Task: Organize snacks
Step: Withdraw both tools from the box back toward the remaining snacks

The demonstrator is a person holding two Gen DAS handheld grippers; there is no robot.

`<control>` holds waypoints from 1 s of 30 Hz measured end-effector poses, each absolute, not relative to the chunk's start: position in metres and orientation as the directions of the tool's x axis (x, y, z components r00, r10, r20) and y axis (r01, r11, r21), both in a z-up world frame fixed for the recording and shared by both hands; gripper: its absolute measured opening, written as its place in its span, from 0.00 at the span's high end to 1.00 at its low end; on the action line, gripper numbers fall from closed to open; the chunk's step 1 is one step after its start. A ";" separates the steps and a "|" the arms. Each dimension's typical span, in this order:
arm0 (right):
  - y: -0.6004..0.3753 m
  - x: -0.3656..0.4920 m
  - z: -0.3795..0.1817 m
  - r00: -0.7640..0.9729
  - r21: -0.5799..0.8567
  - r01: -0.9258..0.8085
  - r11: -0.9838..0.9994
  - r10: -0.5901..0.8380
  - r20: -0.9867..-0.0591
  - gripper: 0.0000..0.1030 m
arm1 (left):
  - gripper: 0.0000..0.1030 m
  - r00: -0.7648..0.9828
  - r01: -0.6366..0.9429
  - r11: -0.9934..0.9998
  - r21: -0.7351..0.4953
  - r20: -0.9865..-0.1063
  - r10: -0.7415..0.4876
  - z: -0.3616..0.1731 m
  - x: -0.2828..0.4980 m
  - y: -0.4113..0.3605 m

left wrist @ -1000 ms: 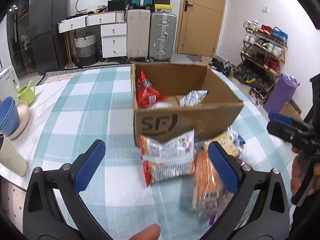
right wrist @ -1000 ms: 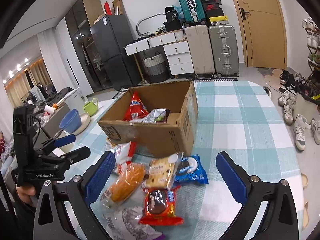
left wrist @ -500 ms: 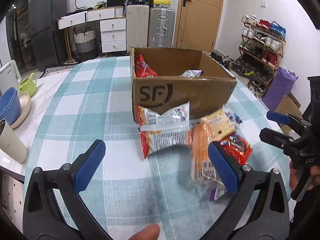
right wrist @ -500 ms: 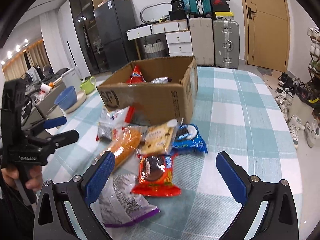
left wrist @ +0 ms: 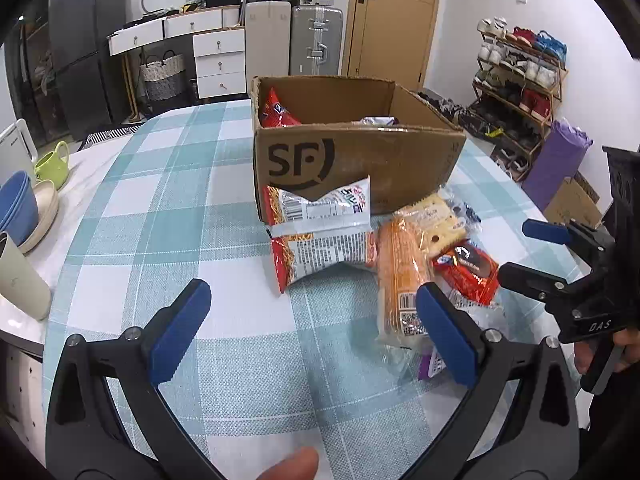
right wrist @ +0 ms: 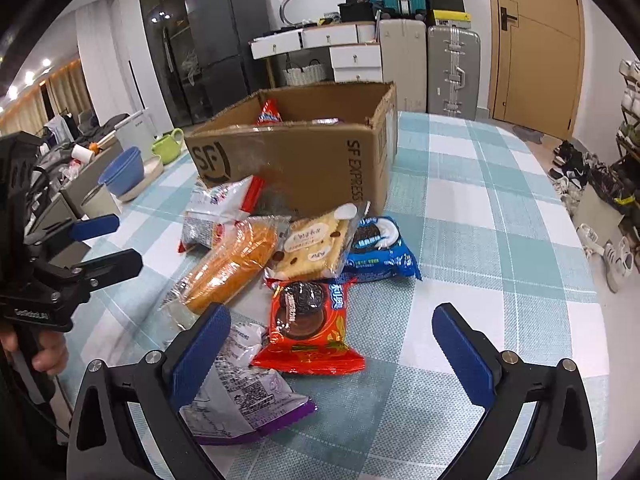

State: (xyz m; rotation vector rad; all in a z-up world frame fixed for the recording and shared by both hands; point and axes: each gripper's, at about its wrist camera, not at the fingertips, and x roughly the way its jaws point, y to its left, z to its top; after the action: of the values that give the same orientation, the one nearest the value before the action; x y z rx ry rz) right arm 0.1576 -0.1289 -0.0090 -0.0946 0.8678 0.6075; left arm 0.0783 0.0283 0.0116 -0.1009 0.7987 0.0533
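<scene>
A brown cardboard box (left wrist: pixel 360 156) (right wrist: pixel 304 160) stands mid-table with a red bag (left wrist: pixel 276 114) and a silver bag (left wrist: pixel 376 121) inside. In front of it lies a pile of snacks: a red-and-white chips bag (left wrist: pixel 320 236), an orange bread pack (left wrist: pixel 400 280) (right wrist: pixel 232 268), a yellow cookie pack (right wrist: pixel 316 244), a blue cookie pack (right wrist: pixel 380 248), a red cookie pack (right wrist: pixel 308 320) and a purple-edged bag (right wrist: pixel 240 396). My left gripper (left wrist: pixel 312 300) (right wrist: pixel 122 240) is open and empty, left of the pile. My right gripper (right wrist: pixel 330 320) (left wrist: pixel 516 250) hangs open over the red cookie pack.
Blue bowls (left wrist: pixel 16 208), a green cup (left wrist: pixel 52 160) and a beige tumbler (left wrist: pixel 20 280) stand at the table's left edge. The checked tablecloth (right wrist: pixel 480 220) is bare right of the box. Suitcases, drawers and a shoe rack (left wrist: pixel 520 68) lie beyond.
Both grippers have drawn back from the box and come lower toward the table. The box looks farther off and the snack pile nearer. Nothing was picked up.
</scene>
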 end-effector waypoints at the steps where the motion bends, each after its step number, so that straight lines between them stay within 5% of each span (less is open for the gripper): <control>1: -0.128 0.159 -0.011 0.487 0.162 -0.533 0.830 0.458 -0.744 0.01 | 0.01 0.695 -0.086 0.994 -0.069 -0.719 0.010 0.011 0.079 0.028; 27: -0.125 0.186 -0.050 0.458 0.150 -0.453 0.879 0.374 -0.806 0.01 | 0.01 0.655 -0.063 0.996 -0.068 -0.756 -0.010 -0.013 0.090 0.023; 30: -0.124 0.184 -0.048 0.451 0.159 -0.473 0.867 0.394 -0.801 0.11 | 0.01 0.654 -0.064 0.996 -0.063 -0.756 -0.006 -0.014 0.091 0.024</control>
State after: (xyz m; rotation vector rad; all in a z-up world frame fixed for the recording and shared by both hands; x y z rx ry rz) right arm 0.1844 -0.1236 -0.0480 -0.0913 0.9642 0.5363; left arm 0.0905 0.0235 -0.0141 -0.0865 0.8573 0.0331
